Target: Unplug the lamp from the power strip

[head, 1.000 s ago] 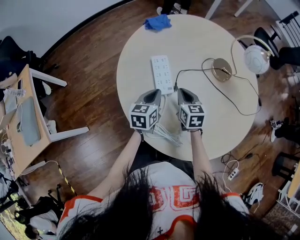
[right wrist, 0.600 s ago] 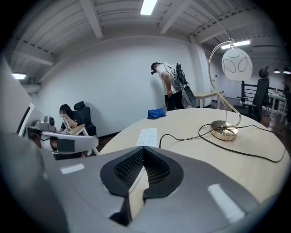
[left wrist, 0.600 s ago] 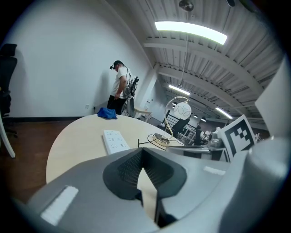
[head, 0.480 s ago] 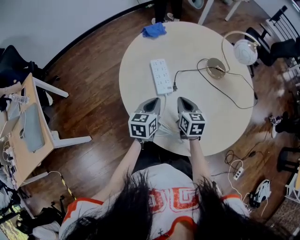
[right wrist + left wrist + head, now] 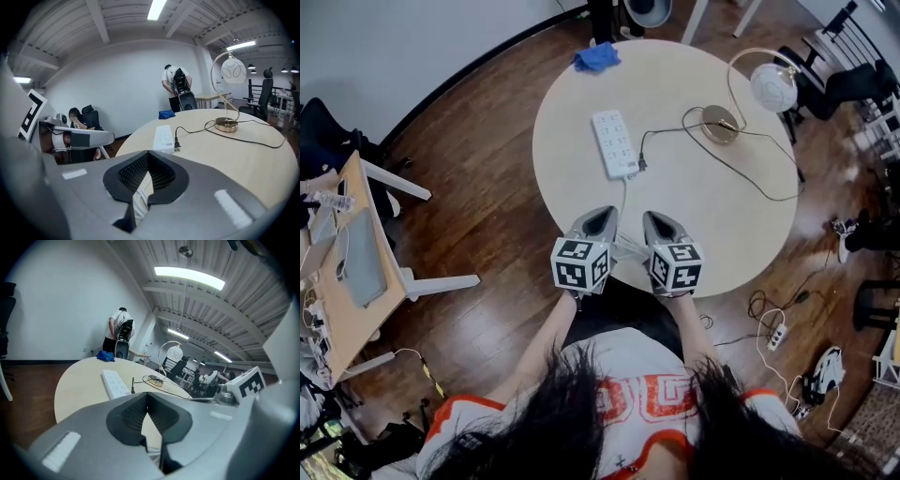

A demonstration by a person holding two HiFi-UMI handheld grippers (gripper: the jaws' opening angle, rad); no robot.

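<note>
Your round table (image 5: 741,234) carries a white power strip (image 5: 615,143) straight ahead of your left claw (image 5: 602,217). A black plug (image 5: 643,165) lies just beside the strip. The brass lamp base (image 5: 720,124) stands ahead-right of your right claw (image 5: 656,220), a blue cloth (image 5: 595,58) lies farthest off, and a white cable (image 5: 628,248) lies between both claws.

My room is evenly bright. A ceiling light (image 5: 189,278) flares white above my left tool (image 5: 148,404), whose near body is soft and unfocused; my right tool (image 5: 149,161) looks the same. Both gripper views bend hard at the rims and fall into black corners. The pale surface (image 5: 703,225) carries only faint, soft shadows. My head view is sharp, curving slightly at its edges.
</note>
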